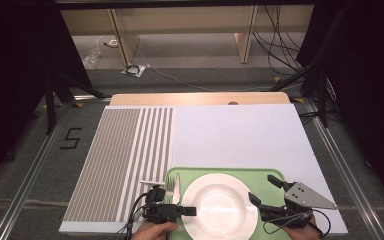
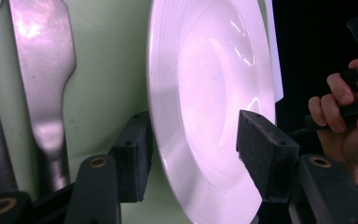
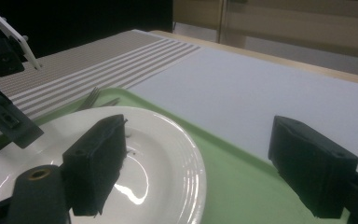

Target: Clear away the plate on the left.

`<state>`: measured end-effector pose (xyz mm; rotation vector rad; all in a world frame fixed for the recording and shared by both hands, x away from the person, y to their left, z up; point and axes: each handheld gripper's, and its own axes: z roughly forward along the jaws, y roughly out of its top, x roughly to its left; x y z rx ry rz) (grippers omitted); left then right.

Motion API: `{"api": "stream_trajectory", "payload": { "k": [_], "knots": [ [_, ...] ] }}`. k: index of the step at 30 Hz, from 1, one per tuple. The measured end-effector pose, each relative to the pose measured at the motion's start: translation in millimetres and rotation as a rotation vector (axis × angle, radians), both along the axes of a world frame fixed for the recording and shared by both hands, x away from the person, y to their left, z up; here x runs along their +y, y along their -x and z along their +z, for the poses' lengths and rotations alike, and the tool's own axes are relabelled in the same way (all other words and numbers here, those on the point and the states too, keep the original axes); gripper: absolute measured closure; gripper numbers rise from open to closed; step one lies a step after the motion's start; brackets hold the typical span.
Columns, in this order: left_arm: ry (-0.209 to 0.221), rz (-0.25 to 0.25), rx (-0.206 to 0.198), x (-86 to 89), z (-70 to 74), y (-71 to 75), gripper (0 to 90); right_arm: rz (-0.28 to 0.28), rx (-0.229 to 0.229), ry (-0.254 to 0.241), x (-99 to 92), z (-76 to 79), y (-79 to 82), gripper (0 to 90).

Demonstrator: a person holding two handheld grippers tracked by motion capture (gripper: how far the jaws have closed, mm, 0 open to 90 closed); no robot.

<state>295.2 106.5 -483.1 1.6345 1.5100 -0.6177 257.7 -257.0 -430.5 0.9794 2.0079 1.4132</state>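
A white plate (image 1: 220,207) (image 3: 158,154) sits on a green tray (image 1: 275,175) near the table's front edge. A fork (image 1: 171,182) (image 3: 91,98) and a knife (image 1: 178,187) lie on the tray left of the plate. My left gripper (image 1: 187,210) points at the plate's left rim. In the left gripper view the plate (image 2: 205,93) has its rim between the jaws of the left gripper (image 2: 196,149), and the pads stand off it. My right gripper (image 1: 264,190) (image 3: 196,168) hangs wide open over the plate's right edge and the tray (image 3: 242,186), with nothing between its jaws.
A striped placemat (image 1: 120,160) lies to the left of the tray and a plain white mat (image 1: 240,135) behind it. The cutlery handles (image 2: 42,70) rest on the tray (image 2: 102,70). A hand (image 2: 340,116) holds the other gripper. Cables trail on the floor beyond the table.
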Motion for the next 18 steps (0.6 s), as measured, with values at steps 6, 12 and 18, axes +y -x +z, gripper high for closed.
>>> {"api": "stream_trajectory", "payload": {
  "k": [6, 12, 18],
  "knots": [
    [-0.032, -0.003, -0.044, 3.9, 6.8, -2.3, 41.2, 0.001, 0.0, 0.001, 0.0, 0.0, 0.1, 19.9],
    [-0.092, 0.011, -0.14, 12.5, 18.0, -5.4, 38.3, 0.001, 0.0, 0.001, 0.1, 0.1, 0.1, 19.9],
    [-0.155, -0.001, -0.242, 16.3, 28.7, -6.2, 36.8, 0.002, 0.001, 0.002, 0.3, -0.1, 0.0, 19.9]
  ]
}}
